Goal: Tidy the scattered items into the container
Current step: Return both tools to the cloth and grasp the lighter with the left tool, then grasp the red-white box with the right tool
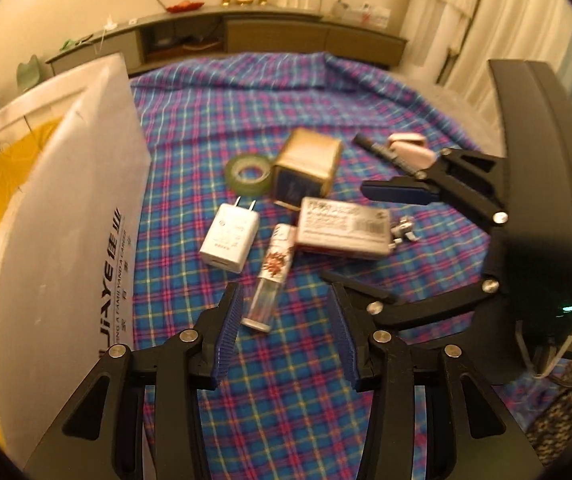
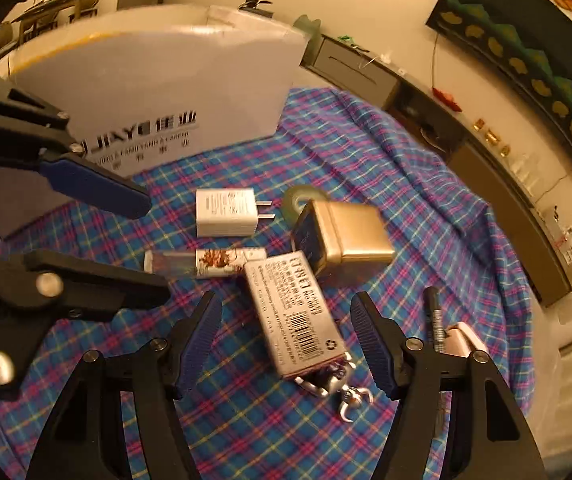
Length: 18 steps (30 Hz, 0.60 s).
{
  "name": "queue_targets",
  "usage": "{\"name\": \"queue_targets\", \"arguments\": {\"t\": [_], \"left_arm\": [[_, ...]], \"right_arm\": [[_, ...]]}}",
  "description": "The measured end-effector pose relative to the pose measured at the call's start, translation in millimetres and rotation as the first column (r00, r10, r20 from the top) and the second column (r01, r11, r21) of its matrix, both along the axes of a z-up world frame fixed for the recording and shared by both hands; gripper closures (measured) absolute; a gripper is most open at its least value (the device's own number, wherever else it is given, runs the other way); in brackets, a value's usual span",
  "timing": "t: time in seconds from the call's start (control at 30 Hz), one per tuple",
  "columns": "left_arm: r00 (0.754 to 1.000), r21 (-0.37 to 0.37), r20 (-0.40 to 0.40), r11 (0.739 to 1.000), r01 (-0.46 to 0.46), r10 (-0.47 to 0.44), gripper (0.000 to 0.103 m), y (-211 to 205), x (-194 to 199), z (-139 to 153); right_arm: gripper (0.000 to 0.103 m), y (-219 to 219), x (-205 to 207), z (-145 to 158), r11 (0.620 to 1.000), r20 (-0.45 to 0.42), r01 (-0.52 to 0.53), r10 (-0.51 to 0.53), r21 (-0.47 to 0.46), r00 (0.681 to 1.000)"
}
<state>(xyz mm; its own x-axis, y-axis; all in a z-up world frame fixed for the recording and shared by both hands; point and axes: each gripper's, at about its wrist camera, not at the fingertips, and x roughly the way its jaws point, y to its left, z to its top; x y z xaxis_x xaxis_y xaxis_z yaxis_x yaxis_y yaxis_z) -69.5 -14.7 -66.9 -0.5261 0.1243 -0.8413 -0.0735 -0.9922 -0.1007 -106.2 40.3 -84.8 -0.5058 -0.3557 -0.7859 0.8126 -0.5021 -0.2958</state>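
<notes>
Scattered items lie on a plaid cloth: a white charger (image 1: 230, 237) (image 2: 226, 212), a clear tube with a red print (image 1: 270, 276) (image 2: 206, 263), a flat staple box (image 1: 341, 227) (image 2: 299, 314), a gold tin (image 1: 307, 166) (image 2: 341, 236), a tape roll (image 1: 248, 174) (image 2: 299, 200), a black marker (image 1: 381, 152) (image 2: 434, 316), a pink clip (image 1: 407, 148) (image 2: 465, 338) and a metal keyring (image 1: 403, 230) (image 2: 343, 386). The white container (image 1: 74, 216) (image 2: 154, 92) stands at the left. My left gripper (image 1: 286, 336) is open, just short of the tube. My right gripper (image 2: 286, 344) is open around the staple box.
The right gripper shows in the left wrist view (image 1: 425, 240) at the right; the left gripper shows in the right wrist view (image 2: 98, 232) at the left. A low cabinet (image 1: 270, 36) runs along the far wall. The cloth's far edge (image 1: 286, 58) marks the table's end.
</notes>
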Motion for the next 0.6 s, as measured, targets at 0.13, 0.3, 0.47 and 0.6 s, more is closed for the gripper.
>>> {"name": "queue_targets", "arguments": {"t": [0.13, 0.3, 0.47, 0.6], "left_arm": [[0.999, -0.017, 0.029, 1.000, -0.020, 0.021, 0.056, -1, -11, -17], [1.000, -0.051, 0.011, 0.999, -0.017, 0.017, 0.056, 8, -24, -33], [1.000, -0.090, -0.026, 0.996, -0.008, 0.006, 0.083, 14, -31, -35], [0.999, -0.066, -0.036, 0.998, -0.023, 0.020, 0.083, 13, -31, -31]], "right_arm": [[0.058, 14, -19, -4, 0.998, 0.079, 0.044, -0.041, -0.035, 0.996], [0.061, 50, -39, 5, 0.969, 0.270, 0.197, -0.151, -0.152, 0.951], [0.061, 84, -49, 13, 0.909, 0.424, 0.348, -0.228, -0.231, 0.876], [0.061, 106, -51, 25, 0.848, 0.517, 0.435, -0.238, -0.302, 0.822]]}}
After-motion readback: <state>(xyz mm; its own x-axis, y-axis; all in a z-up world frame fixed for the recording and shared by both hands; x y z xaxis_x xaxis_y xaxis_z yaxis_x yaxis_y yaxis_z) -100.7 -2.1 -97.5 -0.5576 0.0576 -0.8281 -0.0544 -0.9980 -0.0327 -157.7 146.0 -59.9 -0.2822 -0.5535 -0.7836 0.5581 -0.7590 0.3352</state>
